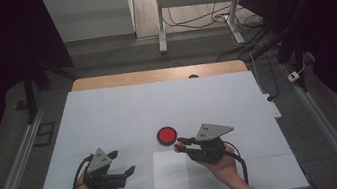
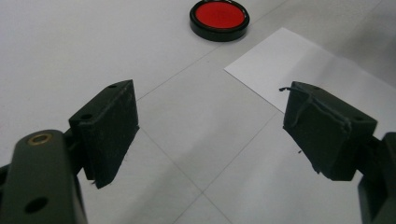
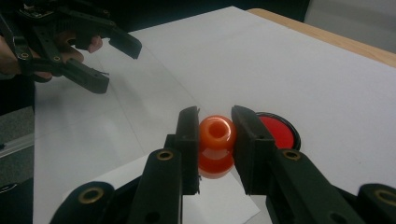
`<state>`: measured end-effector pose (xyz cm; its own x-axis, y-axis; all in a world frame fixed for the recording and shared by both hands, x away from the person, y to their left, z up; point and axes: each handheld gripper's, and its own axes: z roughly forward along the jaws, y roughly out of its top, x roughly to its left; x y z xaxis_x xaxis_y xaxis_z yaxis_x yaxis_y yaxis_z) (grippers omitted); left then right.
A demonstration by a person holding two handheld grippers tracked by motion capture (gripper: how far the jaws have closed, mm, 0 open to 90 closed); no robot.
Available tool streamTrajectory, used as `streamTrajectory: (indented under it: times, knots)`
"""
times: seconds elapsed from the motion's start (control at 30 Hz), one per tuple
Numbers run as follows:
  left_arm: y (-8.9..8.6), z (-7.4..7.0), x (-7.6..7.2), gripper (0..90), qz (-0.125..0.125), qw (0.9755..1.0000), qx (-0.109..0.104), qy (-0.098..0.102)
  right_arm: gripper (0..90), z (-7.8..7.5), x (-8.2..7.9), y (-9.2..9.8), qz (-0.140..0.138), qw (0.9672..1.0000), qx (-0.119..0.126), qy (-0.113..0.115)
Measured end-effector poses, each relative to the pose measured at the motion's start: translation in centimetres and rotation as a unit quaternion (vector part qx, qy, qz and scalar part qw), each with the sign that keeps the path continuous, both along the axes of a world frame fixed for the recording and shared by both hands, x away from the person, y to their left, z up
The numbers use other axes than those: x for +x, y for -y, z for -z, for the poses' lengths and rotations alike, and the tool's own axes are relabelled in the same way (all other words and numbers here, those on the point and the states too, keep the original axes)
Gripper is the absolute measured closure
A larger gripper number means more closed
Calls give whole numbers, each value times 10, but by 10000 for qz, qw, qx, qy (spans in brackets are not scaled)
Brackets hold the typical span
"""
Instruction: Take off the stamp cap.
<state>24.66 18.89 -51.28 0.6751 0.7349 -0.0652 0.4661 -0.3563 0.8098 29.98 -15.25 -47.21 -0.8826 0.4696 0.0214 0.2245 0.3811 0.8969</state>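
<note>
My right gripper [image 3: 215, 122] is shut on a small orange knob-shaped piece [image 3: 215, 135] with a hollow top, its pads pressing both sides. In the high view the right gripper [image 1: 180, 145] holds the orange piece [image 1: 178, 148] just below a round black-rimmed red pad [image 1: 166, 135] and beside the top right corner of a white paper sheet [image 1: 170, 174]. I cannot tell whether the piece touches the sheet. My left gripper [image 1: 123, 163] is held left of the sheet, jaws wide open with nothing between them [image 2: 210, 130]. Beyond its jaws lie the red pad [image 2: 219, 17] and the sheet [image 2: 289, 56].
A white cover [image 1: 109, 118] spreads over the table, with a wooden edge [image 1: 153, 75] showing at the far side. Dark floor, metal rails and a desk frame [image 1: 160, 20] with cables lie beyond. In the right gripper view the left gripper [image 3: 107, 60] is at upper left.
</note>
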Motion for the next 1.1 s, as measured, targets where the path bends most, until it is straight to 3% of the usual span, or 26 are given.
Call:
streamTrajectory:
  times: [0.57, 1.1]
  knots:
    - [15, -3, 7, 196, 145, 9998, 19, 116, 720, 0, 0, 1, -8, 10000, 84, -11]
    - [43, -4, 17, 203, 523, 9982, 172, 225, 720, 0, 0, 0, -16, 9999, 102, -41]
